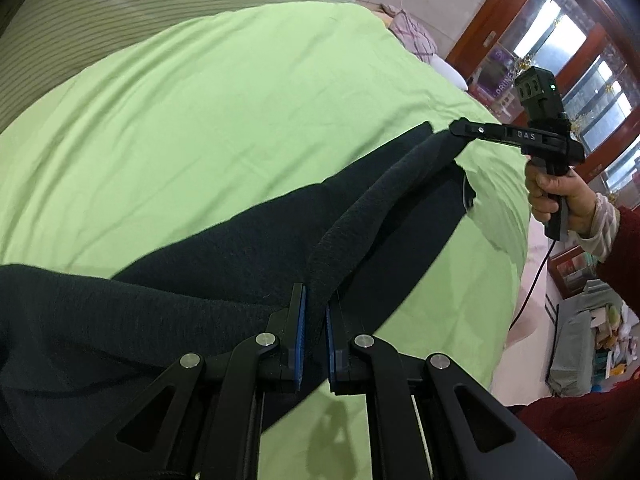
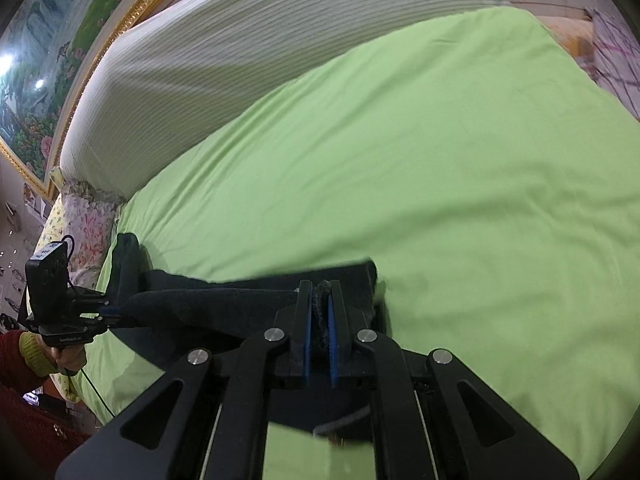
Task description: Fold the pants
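Left gripper (image 1: 315,320), bottom centre of left view: blue ribbed pads clamped on thick fuzzy edge of pants (image 1: 248,240). Pants dark, knit-textured, soft; stretched as taut band from lower left up to right gripper (image 1: 460,128) at upper right, which pinches far end. Rest droops onto sheet (image 1: 200,120), smooth light-green cotton, faintly creased. Right view: right gripper (image 2: 320,312) closed on bunched dark fabric. Ribbed white pillow (image 2: 240,60) at upper left.
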Available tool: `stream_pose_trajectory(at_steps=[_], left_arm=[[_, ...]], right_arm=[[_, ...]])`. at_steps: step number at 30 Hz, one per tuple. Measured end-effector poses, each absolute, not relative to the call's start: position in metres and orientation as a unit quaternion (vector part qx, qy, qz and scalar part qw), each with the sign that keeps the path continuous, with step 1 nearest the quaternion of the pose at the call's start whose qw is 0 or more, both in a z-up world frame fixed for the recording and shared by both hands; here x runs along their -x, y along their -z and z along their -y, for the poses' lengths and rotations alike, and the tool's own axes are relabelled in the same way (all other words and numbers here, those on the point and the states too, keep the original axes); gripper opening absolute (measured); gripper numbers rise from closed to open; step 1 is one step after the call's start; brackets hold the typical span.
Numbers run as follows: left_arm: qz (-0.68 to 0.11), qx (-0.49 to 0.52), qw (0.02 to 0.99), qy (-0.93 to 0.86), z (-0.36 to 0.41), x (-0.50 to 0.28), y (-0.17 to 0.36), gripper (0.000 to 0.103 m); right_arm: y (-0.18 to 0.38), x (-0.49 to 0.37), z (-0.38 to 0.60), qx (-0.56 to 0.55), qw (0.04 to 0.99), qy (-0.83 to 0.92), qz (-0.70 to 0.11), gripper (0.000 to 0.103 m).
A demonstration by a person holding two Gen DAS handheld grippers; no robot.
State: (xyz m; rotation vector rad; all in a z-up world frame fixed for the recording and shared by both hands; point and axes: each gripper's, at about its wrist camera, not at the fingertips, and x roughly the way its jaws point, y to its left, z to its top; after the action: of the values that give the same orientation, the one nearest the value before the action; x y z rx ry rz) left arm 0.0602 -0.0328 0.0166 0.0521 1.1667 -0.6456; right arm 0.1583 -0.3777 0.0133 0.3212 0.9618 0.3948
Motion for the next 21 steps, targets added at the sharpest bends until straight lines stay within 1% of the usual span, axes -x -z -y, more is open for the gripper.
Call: stream_pose_trajectory(at_steps=[7,10,12,13,14,15,16,17,19,21], left_arm=[[-0.549,-0.043,0.781,0.297,0.037,-0.043,0.001,0.008],[-0.563,-0.045,0.774,0.286,0.039,-0.041,0.011,0.011],[-0.573,-0.034,0.771,0.278,0.035,-0.037,0.015,0.016],[-0.574,-0.028,0.772,0.273,0.033,-0.035,0.014,0.017],[-0.572,-0.024,0.774,0.269,0.03,-0.033,0.014,0.02],[-0.573,-0.017,0.775,0.265,0.028,-0.032,0.013,0.023],[-0.575,-0.008,0.775,0.261,0.025,-0.029,0.013,0.025],[-0.579,0.004,0.775,0.253,0.019,-0.027,0.012,0.028],[-0.581,0.019,0.777,0.241,0.01,-0.024,0.01,0.031],[-0.583,0.034,0.78,0.222,-0.001,-0.022,0.008,0.038]], right_arm=[[0.004,-0.141,0.369,-0.106,0.85,-0.163,-0.489,0.008],[0.012,-0.141,0.369,-0.094,0.846,-0.145,-0.505,0.01],[0.014,-0.141,0.37,-0.093,0.846,-0.126,-0.509,0.018],[0.013,-0.139,0.37,-0.093,0.847,-0.117,-0.511,0.029],[0.012,-0.138,0.372,-0.093,0.848,-0.102,-0.512,0.045],[0.009,-0.136,0.373,-0.092,0.851,-0.087,-0.51,0.05],[0.004,-0.133,0.373,-0.095,0.855,-0.083,-0.502,0.052],[0.001,-0.131,0.375,-0.098,0.859,-0.081,-0.496,0.052],[-0.01,-0.129,0.376,-0.108,0.867,-0.078,-0.481,0.052],[-0.019,-0.13,0.37,-0.116,0.873,-0.082,-0.467,0.052]])
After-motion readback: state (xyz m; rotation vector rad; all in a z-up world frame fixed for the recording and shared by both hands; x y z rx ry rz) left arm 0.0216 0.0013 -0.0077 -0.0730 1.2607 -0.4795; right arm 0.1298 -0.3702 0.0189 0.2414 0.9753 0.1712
